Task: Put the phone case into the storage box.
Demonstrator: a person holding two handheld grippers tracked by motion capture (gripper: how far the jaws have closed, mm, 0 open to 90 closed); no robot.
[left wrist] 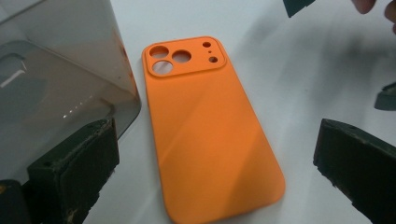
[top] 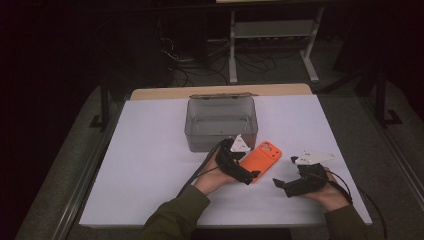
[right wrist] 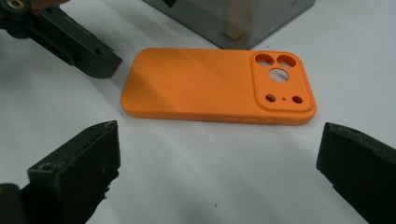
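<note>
High view: orange phone case (top: pixel 263 158) lies back-up on the white table cover (top: pixel 150 165), just in front of the near right corner of the clear grey plastic box (top: pixel 221 122), with its camera-cutout end toward the box. My left gripper (top: pixel 248 176) sits at the case's near left edge, jaw tips over or against that end; whether they touch it I cannot tell from above. My right gripper (top: pixel 282 184) rests to the right of the case, apart from it, pointing left. Left gripper view: the case (left wrist: pixel 210 135) lies flat between my two spread jaws, neither pad on it, so this gripper is released; the box wall (left wrist: pixel 60 88) stands just beside the case's left edge. Right gripper view: jaws likewise spread wide and holding nothing, the case (right wrist: pixel 205 88) lying crosswise beyond them, cutouts to the right, left gripper's jaw (right wrist: pixel 70 42) near its far left corner. No brand, label or writing is readable on the case or the box.
</note>
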